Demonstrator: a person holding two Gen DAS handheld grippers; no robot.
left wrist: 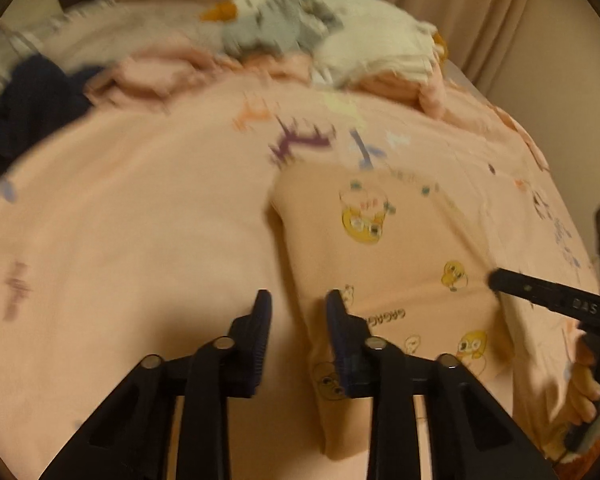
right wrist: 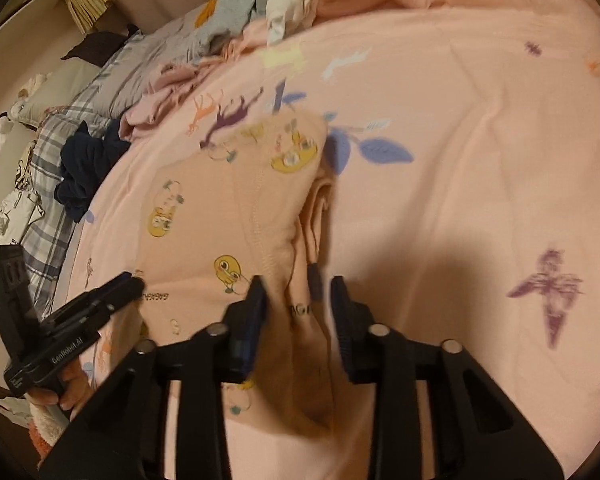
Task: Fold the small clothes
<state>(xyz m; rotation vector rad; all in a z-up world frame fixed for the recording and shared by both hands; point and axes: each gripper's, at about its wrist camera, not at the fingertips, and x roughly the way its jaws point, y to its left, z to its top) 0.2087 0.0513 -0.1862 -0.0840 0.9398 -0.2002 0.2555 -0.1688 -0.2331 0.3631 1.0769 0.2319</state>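
A small peach garment with yellow duck prints [left wrist: 400, 264] lies on the pink bedspread [left wrist: 140, 208], partly folded. My left gripper [left wrist: 298, 300] is open, its jaws astride the garment's left edge. In the right wrist view the garment [right wrist: 228, 216] lies ahead, and my right gripper [right wrist: 298, 284] is open, its jaws either side of the garment's bunched right edge. The right gripper also shows in the left wrist view [left wrist: 496, 280] at the garment's right side. The left gripper shows in the right wrist view [right wrist: 136, 280] at the garment's left edge.
A pile of grey, white and pink clothes [left wrist: 300, 36] sits at the far end of the bed. A dark navy garment [right wrist: 88, 168] lies at the left by a plaid pillow [right wrist: 48, 216]. Curtains [left wrist: 460, 8] hang behind.
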